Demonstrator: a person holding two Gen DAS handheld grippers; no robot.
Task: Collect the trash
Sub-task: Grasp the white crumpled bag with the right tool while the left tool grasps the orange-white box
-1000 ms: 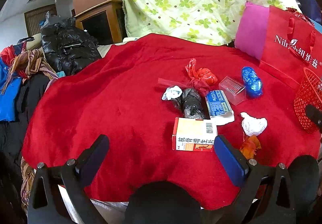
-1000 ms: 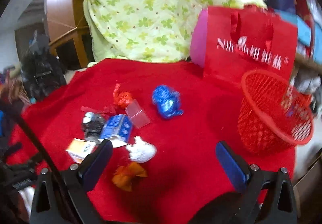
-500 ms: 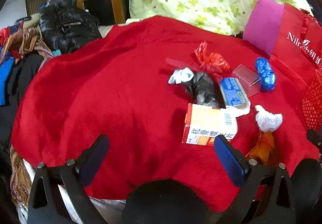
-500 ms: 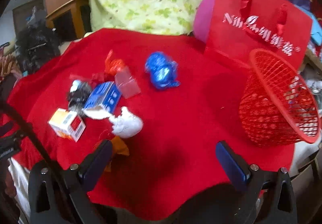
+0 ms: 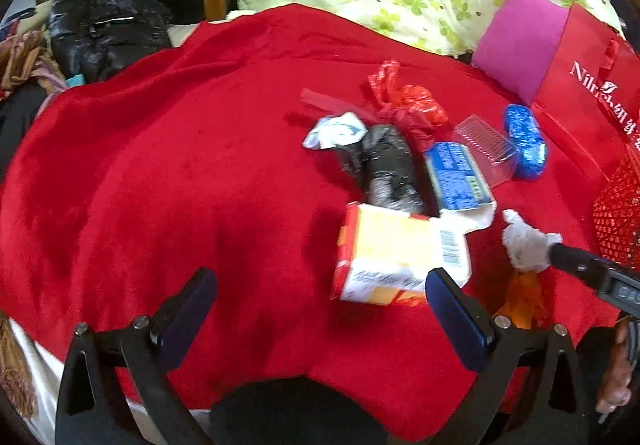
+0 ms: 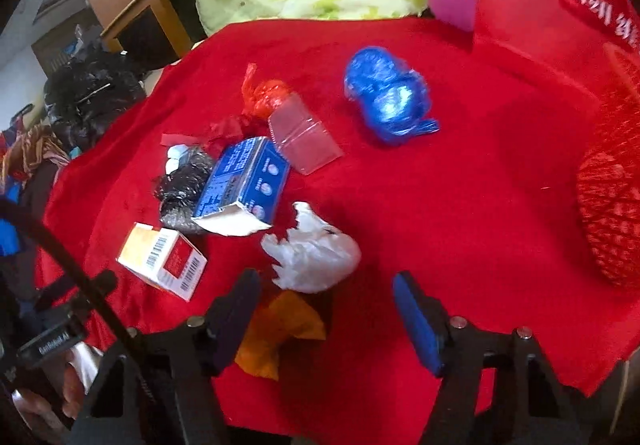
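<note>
Over the last second you've dropped both hand-held grippers toward the trash: right hand-held gripper [image 6: 326, 311], jaws open and narrowed, now brackets the crumpled white tissue wad [image 6: 314, 259] at lower centre. Left hand-held gripper [image 5: 320, 309], open and empty, nears the yellow-and-red cardboard box [image 5: 394, 255]. Nothing collected; red mesh basket [image 6: 610, 205] waits at right edge.

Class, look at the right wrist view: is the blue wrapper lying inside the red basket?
No, the blue wrapper lies on the red cloth, apart from the red basket.

Our left tongs [image 5: 320, 305]: spread wide over the red cloth [image 5: 160, 185].
Orange-white box [image 5: 396, 257]: near our right finger [image 5: 456, 313].
</note>
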